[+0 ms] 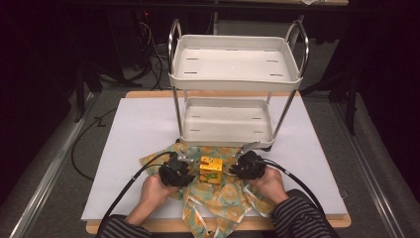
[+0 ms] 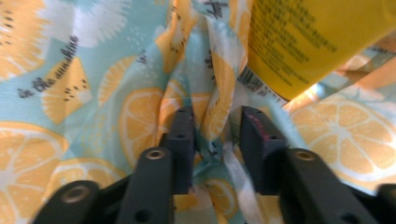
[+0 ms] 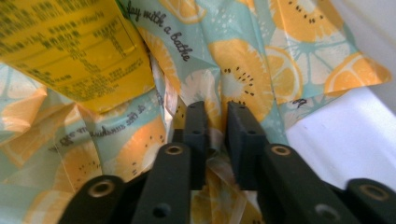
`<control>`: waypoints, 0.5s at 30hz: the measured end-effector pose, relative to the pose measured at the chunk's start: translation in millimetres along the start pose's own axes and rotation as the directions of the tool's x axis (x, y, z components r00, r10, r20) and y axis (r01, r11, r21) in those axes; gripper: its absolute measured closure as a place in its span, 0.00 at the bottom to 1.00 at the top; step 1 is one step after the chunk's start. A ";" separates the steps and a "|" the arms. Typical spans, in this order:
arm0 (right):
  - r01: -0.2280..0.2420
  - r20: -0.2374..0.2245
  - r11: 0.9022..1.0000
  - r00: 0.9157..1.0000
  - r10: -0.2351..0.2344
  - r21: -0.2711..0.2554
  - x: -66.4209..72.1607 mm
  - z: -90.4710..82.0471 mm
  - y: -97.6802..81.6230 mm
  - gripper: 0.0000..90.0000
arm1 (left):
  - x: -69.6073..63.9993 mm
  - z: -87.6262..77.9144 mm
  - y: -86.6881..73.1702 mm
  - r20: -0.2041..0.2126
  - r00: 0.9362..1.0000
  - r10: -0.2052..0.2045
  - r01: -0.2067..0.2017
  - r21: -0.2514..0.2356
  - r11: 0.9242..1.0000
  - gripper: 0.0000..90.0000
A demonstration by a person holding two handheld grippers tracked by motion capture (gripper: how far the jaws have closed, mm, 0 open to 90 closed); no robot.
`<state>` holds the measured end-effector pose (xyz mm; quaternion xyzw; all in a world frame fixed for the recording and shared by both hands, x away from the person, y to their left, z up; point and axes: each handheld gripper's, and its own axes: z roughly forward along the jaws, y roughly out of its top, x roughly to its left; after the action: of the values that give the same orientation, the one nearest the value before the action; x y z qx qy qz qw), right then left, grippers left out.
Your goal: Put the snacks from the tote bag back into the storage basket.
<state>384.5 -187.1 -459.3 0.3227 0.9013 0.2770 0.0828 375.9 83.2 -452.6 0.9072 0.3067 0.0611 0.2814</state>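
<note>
A yellow carton [image 1: 210, 168] stands on a crumpled fruit-print cloth [image 1: 225, 197] near the front of the table. My left gripper [image 1: 190, 171] rests on the cloth just left of the carton. Seen from the left gripper view, its jaws [image 2: 217, 114] stand apart, a raised fold of cloth [image 2: 93, 93] runs between them, and the carton [image 2: 303, 42] is up to the right. My right gripper [image 1: 234, 170] sits at the carton's right side. Its jaws [image 3: 217, 109] are slightly apart over another fold of cloth [image 3: 243, 70], with the carton [image 3: 70, 46] up to the left.
A white two-shelf cart [image 1: 235, 82] with metal handles stands at the back of the white board [image 1: 138, 129], both shelves bare. Cables trail from both grippers toward the front edge. A dark floor surrounds the table.
</note>
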 end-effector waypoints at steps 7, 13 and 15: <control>0.054 -0.002 0.999 0.999 -0.054 -0.003 0.0 -0.5 -3.4 0.64 | -9.7 4.4 -7.4 -0.052 0.997 0.063 -0.063 -0.004 0.998 0.59; 0.060 -0.013 0.998 0.998 -0.061 -0.024 -3.7 -2.0 -9.6 0.48 | -9.1 4.1 -13.6 -0.049 0.998 0.038 -0.040 -0.039 0.998 0.54; 0.029 -0.008 0.999 1.000 -0.029 -0.019 -7.2 -4.6 -8.8 0.44 | -7.7 4.4 -14.6 -0.044 0.999 0.027 -0.029 -0.045 0.999 0.52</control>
<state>383.9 -199.3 -460.5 0.3075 0.9036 0.2854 0.0861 363.4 86.0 -463.8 0.9031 0.2987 0.0919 0.2945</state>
